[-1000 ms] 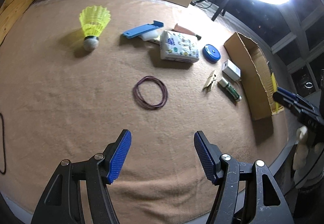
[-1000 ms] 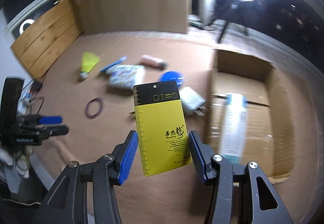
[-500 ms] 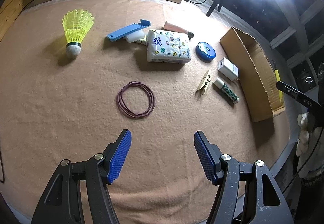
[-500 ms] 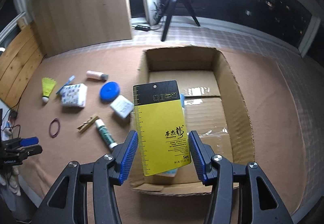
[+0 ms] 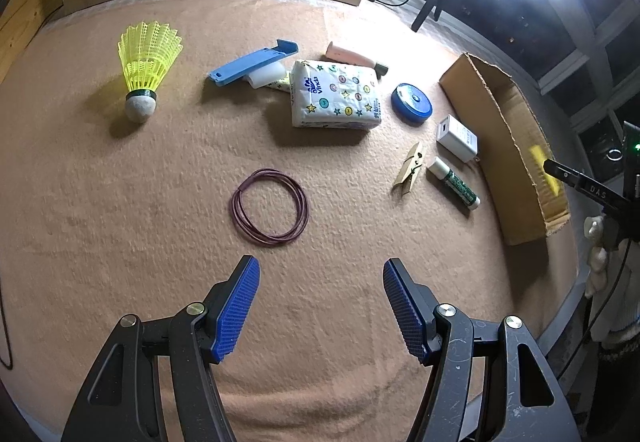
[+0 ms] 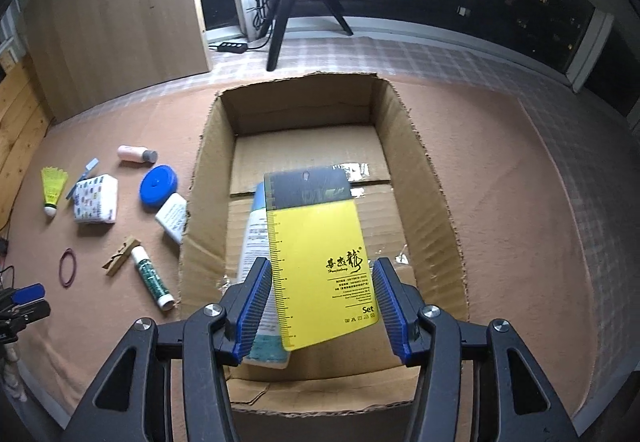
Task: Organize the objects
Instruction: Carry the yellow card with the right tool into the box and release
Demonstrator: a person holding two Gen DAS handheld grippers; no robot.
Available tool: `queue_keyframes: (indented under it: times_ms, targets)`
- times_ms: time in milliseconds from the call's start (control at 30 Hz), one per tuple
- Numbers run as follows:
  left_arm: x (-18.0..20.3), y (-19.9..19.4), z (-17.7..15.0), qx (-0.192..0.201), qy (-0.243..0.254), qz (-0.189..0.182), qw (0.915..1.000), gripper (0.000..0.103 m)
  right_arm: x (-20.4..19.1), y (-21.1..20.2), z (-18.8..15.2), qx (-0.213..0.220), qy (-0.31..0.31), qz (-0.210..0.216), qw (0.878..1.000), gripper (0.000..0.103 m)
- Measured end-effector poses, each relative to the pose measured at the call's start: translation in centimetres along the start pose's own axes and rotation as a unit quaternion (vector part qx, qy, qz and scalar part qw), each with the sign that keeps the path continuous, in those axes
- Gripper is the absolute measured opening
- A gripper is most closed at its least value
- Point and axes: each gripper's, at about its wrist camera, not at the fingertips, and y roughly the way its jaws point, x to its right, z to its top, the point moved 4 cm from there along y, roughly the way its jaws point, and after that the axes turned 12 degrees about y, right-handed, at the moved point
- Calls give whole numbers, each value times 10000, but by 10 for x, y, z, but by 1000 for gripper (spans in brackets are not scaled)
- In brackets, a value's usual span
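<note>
**Yellow card over the box, rest of the clutter waiting**

Right gripper (image 6: 320, 306) hangs above the open cardboard box (image 6: 436, 202). Yellow card (image 6: 320, 262) sits between its blue pads, tilted, top edge toward 12 o'clock. The pads look spread, with a gap on the right side; whether the left pad touches the card I cannot tell. My read: the drop-off step, card being let go into the box. A pale blue and white packet (image 6: 256, 242) already lies on the box floor, at 9 o'clock of the card.

Left gripper (image 5: 320, 306) spread wide, nothing in it, low over the tan blanket (image 5: 120, 222). Rubber bands (image 5: 270, 212) lie just ahead at 12 o'clock. Likely next pick; thin and flat, so the pads would need to come down close to the cloth and pinch one side of the loop.

Further out: shuttlecock (image 5: 146, 74) at 10 o'clock, tissue pack (image 5: 336, 94), blue tin (image 5: 412, 102), clothespin (image 5: 410, 170), glue stick (image 5: 454, 184), white charger (image 5: 458, 138) at 1 to 2 o'clock.

Writing: tissue pack reads "Vinda". Card shows "Set" at its lower corner, brush characters and a ruler scale down one edge; small print too fine to read.
</note>
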Motion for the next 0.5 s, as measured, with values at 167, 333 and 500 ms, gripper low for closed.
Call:
queue_keyframes:
  times_ms: [167, 333, 500]
  targets:
    - [-3, 3, 0, -24, 9, 44, 10000, 68, -2, -6, 1, 83, 43, 58, 9999, 58]
    - [-9, 4, -1, -31, -10, 85, 10000, 68, -15, -19, 0, 196, 29, 239, 9995, 58]
    - [-15, 3, 1, 6, 6, 149, 9999, 68, -33, -36, -2, 313, 87, 538, 9980, 58]
